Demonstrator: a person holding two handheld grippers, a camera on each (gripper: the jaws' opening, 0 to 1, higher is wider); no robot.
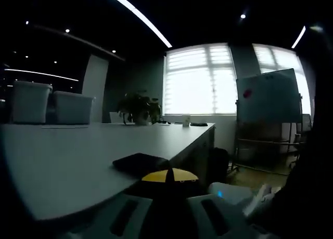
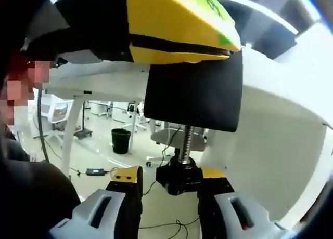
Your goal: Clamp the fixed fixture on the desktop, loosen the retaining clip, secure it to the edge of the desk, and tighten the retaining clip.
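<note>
fixture (image 2: 182, 47) already seated on the near edge of the desk (image 1: 78, 156), yellow top above, black pad beneath. right tongs (image 2: 174, 195) clenched on the black knob (image 2: 179, 179) of the screw (image 2: 186, 140), so tightening in hand, judged not finished. left tongs (image 1: 166, 213) near the yellow top (image 1: 170, 175); cannot tell whether clenched or released.

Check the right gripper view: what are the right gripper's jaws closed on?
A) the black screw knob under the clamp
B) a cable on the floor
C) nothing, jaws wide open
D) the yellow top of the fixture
A: the right gripper has its jaws on either side of the black knob at the bottom of the threaded screw, below the black clamp plate.
</note>
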